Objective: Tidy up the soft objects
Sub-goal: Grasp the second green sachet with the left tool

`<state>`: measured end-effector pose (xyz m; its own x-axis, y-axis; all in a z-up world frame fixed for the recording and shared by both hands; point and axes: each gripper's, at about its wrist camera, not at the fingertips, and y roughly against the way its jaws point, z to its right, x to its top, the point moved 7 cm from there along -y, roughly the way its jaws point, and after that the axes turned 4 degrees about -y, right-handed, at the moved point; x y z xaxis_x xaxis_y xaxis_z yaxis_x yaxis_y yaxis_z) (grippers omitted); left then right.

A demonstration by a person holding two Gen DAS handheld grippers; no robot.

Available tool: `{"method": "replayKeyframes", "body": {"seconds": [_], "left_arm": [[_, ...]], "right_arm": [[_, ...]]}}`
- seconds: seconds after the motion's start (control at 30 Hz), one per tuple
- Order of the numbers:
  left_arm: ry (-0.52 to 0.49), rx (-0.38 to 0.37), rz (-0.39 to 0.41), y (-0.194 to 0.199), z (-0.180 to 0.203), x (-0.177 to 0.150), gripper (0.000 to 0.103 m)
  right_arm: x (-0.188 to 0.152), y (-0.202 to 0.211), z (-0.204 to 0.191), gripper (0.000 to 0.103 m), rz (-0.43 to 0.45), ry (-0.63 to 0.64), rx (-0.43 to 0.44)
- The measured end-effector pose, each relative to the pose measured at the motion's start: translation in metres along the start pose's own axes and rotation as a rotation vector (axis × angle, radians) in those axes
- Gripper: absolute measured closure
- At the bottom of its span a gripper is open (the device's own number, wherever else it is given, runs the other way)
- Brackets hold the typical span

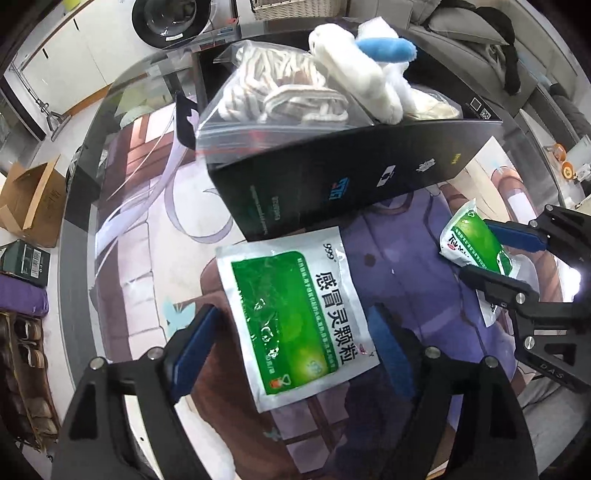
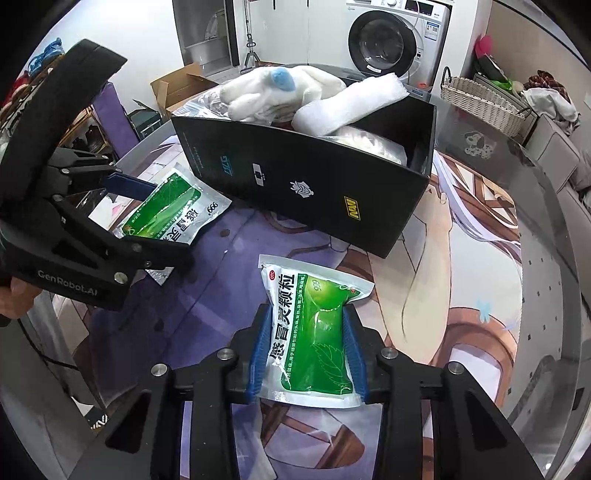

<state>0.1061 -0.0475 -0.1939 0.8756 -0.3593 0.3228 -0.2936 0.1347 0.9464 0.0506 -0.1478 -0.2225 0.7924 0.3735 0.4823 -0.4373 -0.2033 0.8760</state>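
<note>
My right gripper [image 2: 308, 354] squeezes a green sachet [image 2: 314, 339] at both sides, its long axis pointing toward the black box [image 2: 325, 192] ahead, above the bench [image 2: 461, 295]. My left gripper [image 1: 291, 347] stands wide around a second sachet [image 1: 291, 314] lying flat, its top edge touching the box. Purple mat between the sachets is open. The plush toy [image 1: 354, 70] and zip bag [image 1: 273, 96] hide the box interior.

A lived-in home: a front-loading washing machine [image 2: 397, 37], a wicker basket [image 2: 482, 101], a grey sofa [image 1: 476, 33] and shoes on a rack [image 1: 27, 354] surround the bench [image 2: 535, 229].
</note>
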Motion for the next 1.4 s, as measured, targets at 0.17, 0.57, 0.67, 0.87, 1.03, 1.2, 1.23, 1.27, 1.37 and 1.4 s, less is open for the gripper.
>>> {"method": "replayKeyframes", "body": {"seconds": [0.17,0.57,0.67,0.87,1.03,1.2,1.23,1.27,1.37,1.4], "left_arm": [[-0.013,-0.029,0.024,0.01,0.009,0.001,0.02],[0.034,0.001,-0.007,-0.001,-0.004,0.0,0.019],[0.021,-0.004,-0.009,0.002,-0.006,-0.009,0.019],[-0.013,-0.014,0.014,0.008,-0.006,-0.008,0.049],[-0.047,0.003,0.036,0.016,0.003,-0.007,0.077],[-0.091,-0.011,0.046,0.022,0.011,-0.009,0.086],[-0.095,-0.014,0.051,0.023,0.011,-0.009,0.087],[-0.097,-0.02,0.054,0.025,0.014,-0.009,0.087],[-0.112,-0.032,0.081,0.036,0.025,-0.012,0.088],[-0.117,-0.031,0.092,0.039,0.025,-0.011,0.088]], "right_arm": [[0.001,-0.001,-0.002,0.066,-0.001,-0.004,0.001],[0.002,-0.002,-0.005,0.066,0.002,-0.003,0.003],[0.001,-0.001,-0.004,0.066,0.002,-0.004,0.005],[0.001,-0.002,-0.005,0.066,0.002,0.0,0.001],[0.001,-0.002,-0.006,0.066,0.002,0.002,0.003],[-0.001,0.0,-0.006,0.068,0.008,0.004,0.012],[0.0,0.001,-0.007,0.07,0.011,0.003,0.017],[0.0,0.001,-0.007,0.07,0.013,0.003,0.018],[0.003,0.008,-0.006,0.071,0.037,-0.004,0.017],[0.005,0.011,-0.006,0.071,0.047,-0.005,0.017]]}}
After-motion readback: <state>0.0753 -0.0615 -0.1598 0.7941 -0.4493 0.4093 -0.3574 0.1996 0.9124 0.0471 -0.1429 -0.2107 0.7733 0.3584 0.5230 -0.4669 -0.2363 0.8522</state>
